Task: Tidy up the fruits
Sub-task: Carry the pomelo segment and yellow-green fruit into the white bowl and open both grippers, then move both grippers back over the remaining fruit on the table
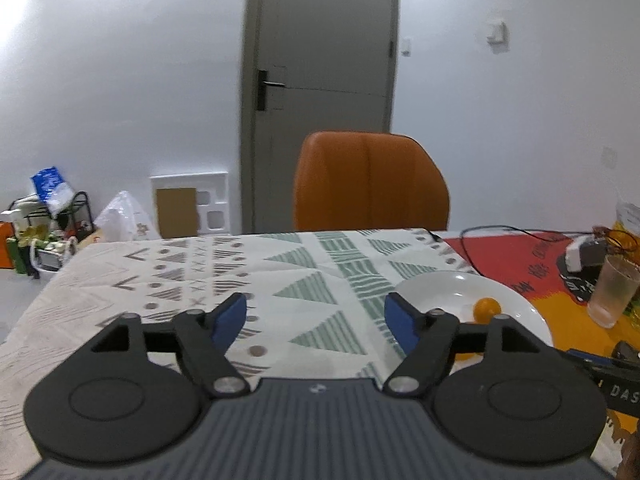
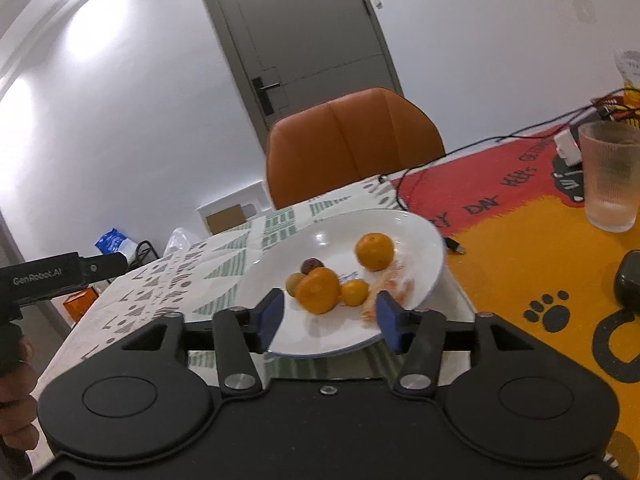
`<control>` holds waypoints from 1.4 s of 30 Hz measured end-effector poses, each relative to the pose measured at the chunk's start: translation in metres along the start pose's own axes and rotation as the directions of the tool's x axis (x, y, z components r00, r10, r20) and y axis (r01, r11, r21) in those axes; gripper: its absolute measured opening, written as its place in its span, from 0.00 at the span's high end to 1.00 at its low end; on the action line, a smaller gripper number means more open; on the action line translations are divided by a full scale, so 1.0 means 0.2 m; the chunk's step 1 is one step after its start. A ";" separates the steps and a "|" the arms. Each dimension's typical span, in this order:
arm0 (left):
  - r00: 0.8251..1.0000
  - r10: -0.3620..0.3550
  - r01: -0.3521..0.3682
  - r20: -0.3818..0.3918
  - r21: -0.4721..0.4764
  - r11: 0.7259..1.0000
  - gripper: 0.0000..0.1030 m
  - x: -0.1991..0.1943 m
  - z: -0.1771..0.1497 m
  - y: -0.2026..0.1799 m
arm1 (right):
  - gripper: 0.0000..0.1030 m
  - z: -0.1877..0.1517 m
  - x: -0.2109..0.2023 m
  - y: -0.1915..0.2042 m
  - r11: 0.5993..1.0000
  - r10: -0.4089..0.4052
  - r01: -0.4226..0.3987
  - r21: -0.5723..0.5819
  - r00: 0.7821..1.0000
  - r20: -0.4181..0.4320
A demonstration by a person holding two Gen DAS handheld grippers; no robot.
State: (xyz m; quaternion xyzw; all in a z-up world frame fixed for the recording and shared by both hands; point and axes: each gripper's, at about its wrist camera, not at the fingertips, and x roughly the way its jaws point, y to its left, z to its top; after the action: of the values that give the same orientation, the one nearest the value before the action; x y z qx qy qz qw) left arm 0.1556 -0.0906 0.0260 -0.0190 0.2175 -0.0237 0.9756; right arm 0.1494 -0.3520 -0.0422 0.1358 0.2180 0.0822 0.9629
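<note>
One white plate (image 2: 424, 248) carries three oranges (image 2: 374, 251), two small round fruits (image 2: 312, 266); one glass (image 2: 611, 176), one orange chair (image 2: 352, 144).

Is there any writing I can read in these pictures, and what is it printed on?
"GenRobot.AI": on the black handle of the left gripper, seen from the right wrist.
"DAS": cut off at the picture's edge, on a black part in the left wrist view.
"DAY": on the red and orange mat; its other black words are too blurred to read.
</note>
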 end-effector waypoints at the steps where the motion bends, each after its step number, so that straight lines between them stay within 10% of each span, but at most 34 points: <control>1: 1.000 0.012 -0.012 0.006 0.002 1.000 0.23 -0.02 0.00 0.02 | 0.41 0.00 -0.01 0.02 1.000 0.003 -0.003 -0.008 1.000 0.004; 15: 0.996 0.082 -0.081 0.017 -0.054 0.995 0.13 -0.22 -0.06 0.29 | 0.00 -0.01 -0.06 0.25 0.998 0.026 -0.024 -0.050 0.998 0.052; 42: 0.985 0.168 -0.172 -0.035 -0.142 0.975 0.06 -0.42 -0.20 0.65 | 0.00 -0.06 -0.07 0.55 0.981 0.136 -0.136 -0.138 0.991 -0.008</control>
State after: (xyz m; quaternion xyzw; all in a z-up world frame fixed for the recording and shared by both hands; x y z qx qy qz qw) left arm 0.0673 0.0423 0.0188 -0.0706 0.2306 0.0755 0.9676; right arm 0.1207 -0.2468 -0.0151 0.0833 0.2014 0.1628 0.9623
